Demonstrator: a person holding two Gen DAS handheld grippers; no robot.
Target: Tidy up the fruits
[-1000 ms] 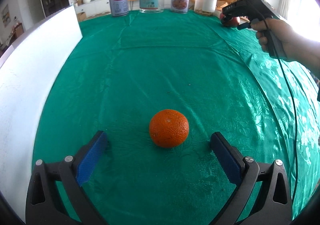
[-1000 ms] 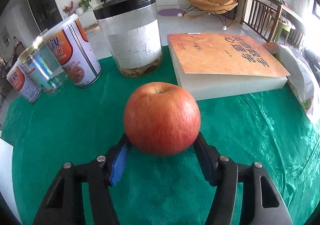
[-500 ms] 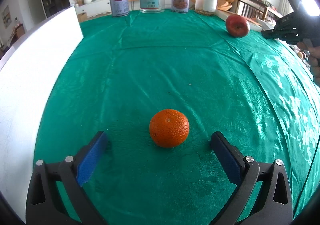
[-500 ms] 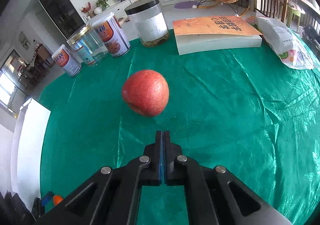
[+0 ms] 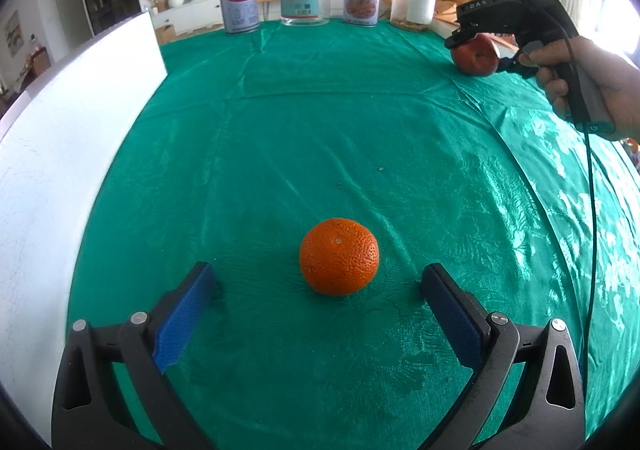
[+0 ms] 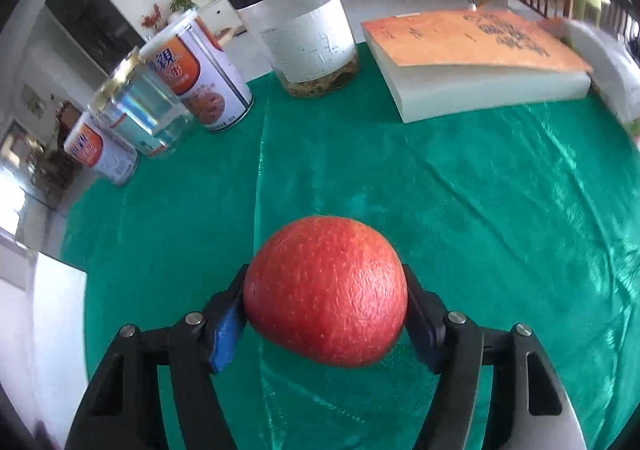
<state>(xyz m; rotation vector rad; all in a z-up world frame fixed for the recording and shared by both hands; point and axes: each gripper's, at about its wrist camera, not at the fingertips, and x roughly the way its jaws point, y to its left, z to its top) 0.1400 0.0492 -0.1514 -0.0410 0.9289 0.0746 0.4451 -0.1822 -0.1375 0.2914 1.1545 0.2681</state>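
Observation:
An orange (image 5: 339, 256) lies on the green tablecloth (image 5: 320, 122), just ahead of my left gripper (image 5: 320, 274). That gripper is open, its blue pads wide on either side of the fruit without touching it. At the far right of the left wrist view, a hand holds my right gripper (image 5: 476, 50) at a red apple (image 5: 478, 58). In the right wrist view the apple (image 6: 326, 298) fills the space between the right gripper's (image 6: 324, 282) fingers. Its jaws are opening, and both pads lie against the apple's sides.
Two printed cans (image 6: 200, 86), a glass jar (image 6: 140, 114) and a black-lidded jar (image 6: 304, 34) line the far table edge. An orange-covered book (image 6: 472, 62) lies beyond the apple. A white board (image 5: 60, 154) borders the left side.
Half a second ago the right gripper was shut on nothing, pulled back from the apple. Now it is back down around the apple. The left gripper and the orange have not moved.

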